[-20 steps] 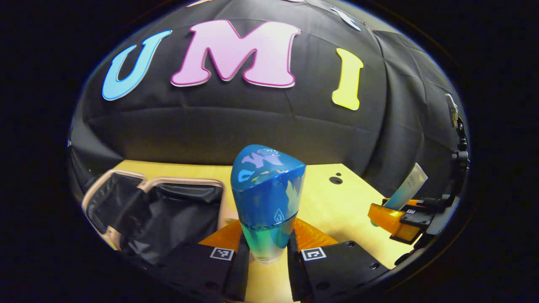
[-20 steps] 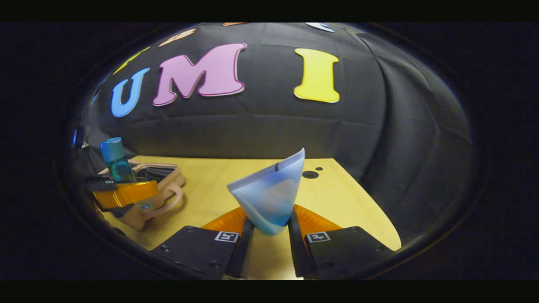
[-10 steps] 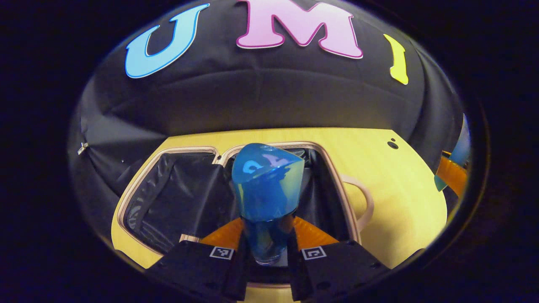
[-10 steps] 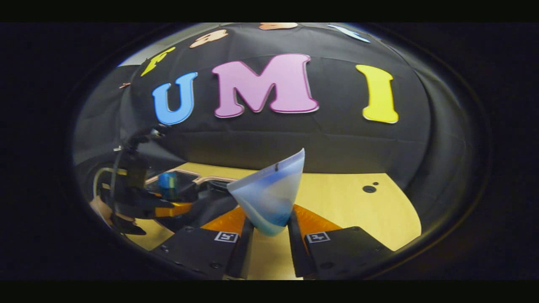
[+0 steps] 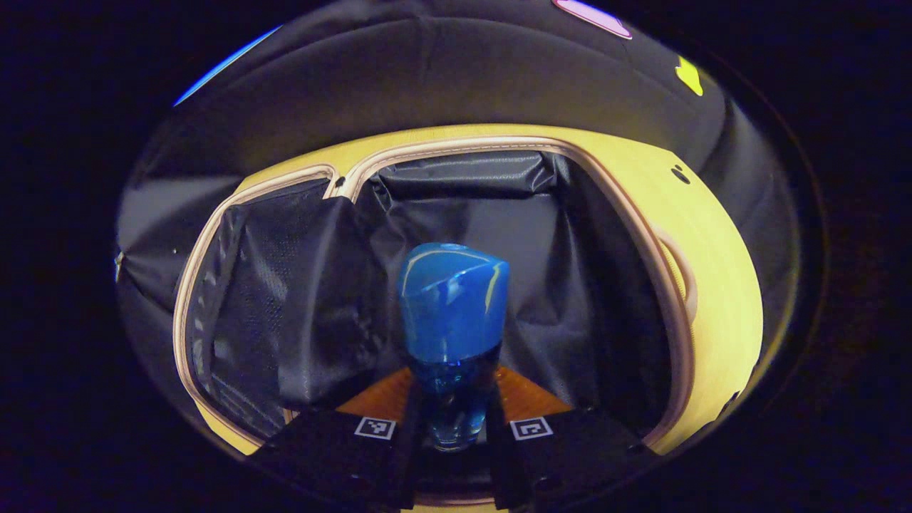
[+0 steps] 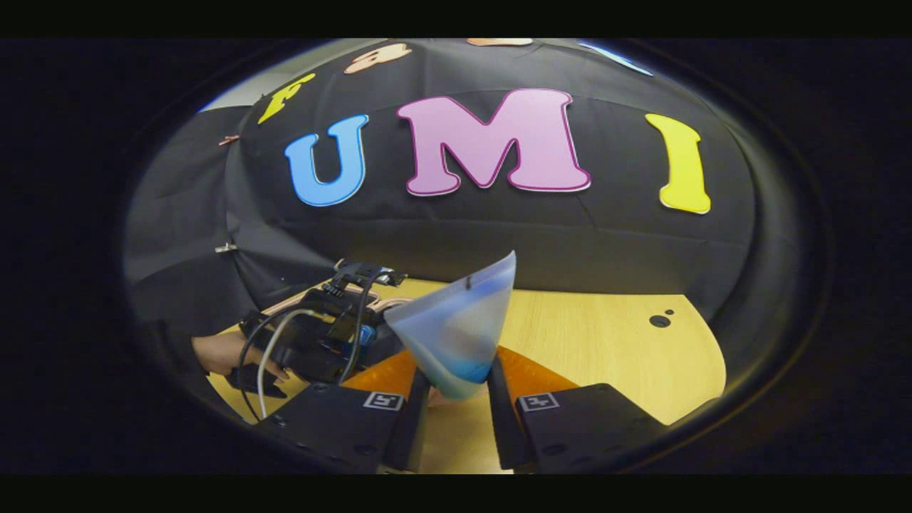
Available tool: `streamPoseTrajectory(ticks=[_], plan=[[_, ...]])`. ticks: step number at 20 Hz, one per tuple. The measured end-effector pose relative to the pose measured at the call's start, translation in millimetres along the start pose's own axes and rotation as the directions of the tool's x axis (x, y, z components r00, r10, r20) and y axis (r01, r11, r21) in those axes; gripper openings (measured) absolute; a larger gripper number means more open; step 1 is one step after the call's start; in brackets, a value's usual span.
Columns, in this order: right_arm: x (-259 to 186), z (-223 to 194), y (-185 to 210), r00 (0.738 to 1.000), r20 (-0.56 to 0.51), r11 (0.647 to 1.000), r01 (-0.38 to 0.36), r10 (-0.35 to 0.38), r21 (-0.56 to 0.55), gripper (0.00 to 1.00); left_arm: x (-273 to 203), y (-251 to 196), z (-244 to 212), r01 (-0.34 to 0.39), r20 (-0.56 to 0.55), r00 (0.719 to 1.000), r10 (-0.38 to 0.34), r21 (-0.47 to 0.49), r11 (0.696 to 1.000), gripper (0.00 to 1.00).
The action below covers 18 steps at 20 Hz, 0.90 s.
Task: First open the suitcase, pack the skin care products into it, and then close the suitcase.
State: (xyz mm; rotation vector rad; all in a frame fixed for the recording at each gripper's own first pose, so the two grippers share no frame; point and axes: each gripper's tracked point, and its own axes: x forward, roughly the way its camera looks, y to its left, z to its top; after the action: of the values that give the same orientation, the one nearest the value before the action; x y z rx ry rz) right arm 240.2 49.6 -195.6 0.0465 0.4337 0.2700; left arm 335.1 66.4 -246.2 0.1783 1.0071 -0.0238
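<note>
Suitcase [image 5: 641,235] open on tabletop [image 6: 598,335], lid flat to side; that step done. My left gripper [image 5: 452,399] clamped on blue bottle [image 5: 452,313], cap pointing into main compartment, bottle not released yet. My right gripper [image 6: 456,385] clamped on pale tube [image 6: 456,328], held above tabletop, apart from suitcase. Nothing visibly packed so far. Left to do: drop bottle, drop tube, close lid.

My left gripper view looks steeply down, close over the open suitcase [image 5: 570,235]; my right gripper view faces level across the desk [image 6: 591,342], sharing that suitcase.
</note>
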Motion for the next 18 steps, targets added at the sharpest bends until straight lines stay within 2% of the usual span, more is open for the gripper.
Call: streamPoseTrajectory(ticks=[2, 5, 9, 10, 12, 14, 15, 17, 18], plan=[[-2, -6, -1, 1.000, -0.018, 0.999, 0.009, -0.009, 0.031, 0.43, 3, 3, 4, -0.004, -0.038, 0.999, 0.004, -0.005, 1.000, 0.43], [1, -5, 2, 1.000, -0.030, 0.999, 0.007, -0.006, 0.048, 0.43, 7, 5, 5, -0.003, -0.100, 0.995, 0.000, -0.027, 1.000, 0.44], [7, -15, 7, 0.998, -0.060, 0.997, 0.014, -0.010, 0.073, 0.43, 3, 6, 8, -0.009, -0.119, 0.993, 0.009, 0.004, 1.000, 0.46], [9, -16, 9, 0.998, -0.067, 0.997, 0.012, -0.007, 0.075, 0.43, 8, 7, 9, -0.020, -0.119, 0.993, 0.020, 0.007, 1.000, 0.49], [15, -15, 15, 0.998, -0.067, 0.997, -0.001, 0.005, 0.071, 0.43, -1, 10, 17, -0.032, -0.065, 0.997, 0.032, -0.003, 0.999, 0.50], [23, -19, 24, 0.996, -0.084, 0.998, -0.013, 0.018, 0.060, 0.43, -25, 12, 36, -0.027, 0.066, 0.997, 0.029, -0.036, 0.999, 0.51], [28, -23, 29, 0.995, -0.101, 0.998, -0.019, 0.025, 0.063, 0.43, -45, 18, 45, -0.017, 0.142, 0.990, 0.026, -0.061, 0.998, 0.54], [40, -31, 40, 0.990, -0.138, 0.997, -0.029, 0.038, 0.068, 0.43, -82, 25, 54, 0.030, 0.269, 0.963, -0.007, -0.080, 0.996, 0.70], [47, -38, 44, 0.984, -0.175, 0.999, -0.030, 0.038, 0.044, 0.43, -100, 34, 51, 0.030, 0.303, 0.953, -0.009, -0.066, 0.997, 0.92]])
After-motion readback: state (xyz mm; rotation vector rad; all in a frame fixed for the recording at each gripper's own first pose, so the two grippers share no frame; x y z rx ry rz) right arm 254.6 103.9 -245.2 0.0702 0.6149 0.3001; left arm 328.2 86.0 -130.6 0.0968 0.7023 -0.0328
